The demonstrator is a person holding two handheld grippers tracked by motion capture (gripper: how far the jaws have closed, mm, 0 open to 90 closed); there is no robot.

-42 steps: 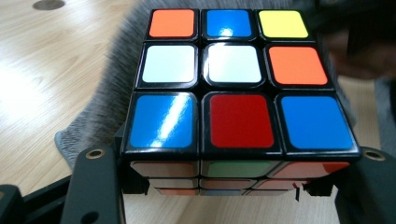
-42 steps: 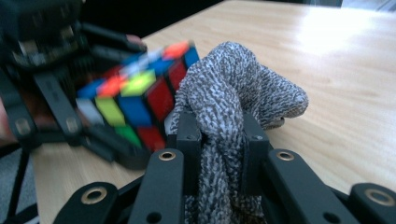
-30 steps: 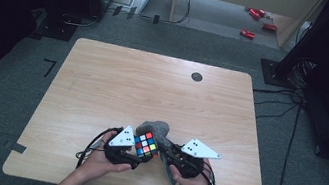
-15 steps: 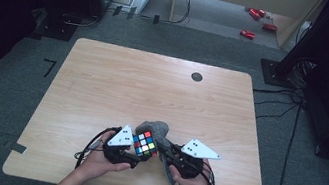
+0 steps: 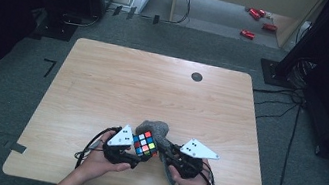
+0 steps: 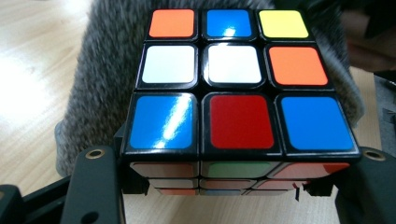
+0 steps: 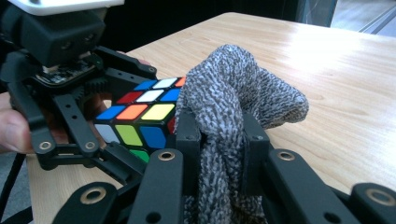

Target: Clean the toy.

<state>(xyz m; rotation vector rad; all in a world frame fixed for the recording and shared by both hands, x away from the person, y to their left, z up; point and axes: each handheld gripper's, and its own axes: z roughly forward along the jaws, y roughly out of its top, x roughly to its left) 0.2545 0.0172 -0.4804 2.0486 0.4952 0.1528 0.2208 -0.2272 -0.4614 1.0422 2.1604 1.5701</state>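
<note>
At the near edge of the worktop (image 5: 103, 82) the left gripper (image 5: 135, 149) clamps its jaws on the puzzle cube (image 5: 145, 143) while the right gripper (image 5: 165, 153) pinches a grey knitted cloth (image 5: 155, 128) against it, mid-wipe I'd say; next, rub the cloth across another face.

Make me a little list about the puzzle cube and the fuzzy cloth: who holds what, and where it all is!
left gripper: shut on the Rubik's cube
right gripper: shut on the grey knitted cloth
cloth and cube: cloth lies against the cube's side
cube state: scrambled, mixed colours
place: near edge of the wooden table
</note>
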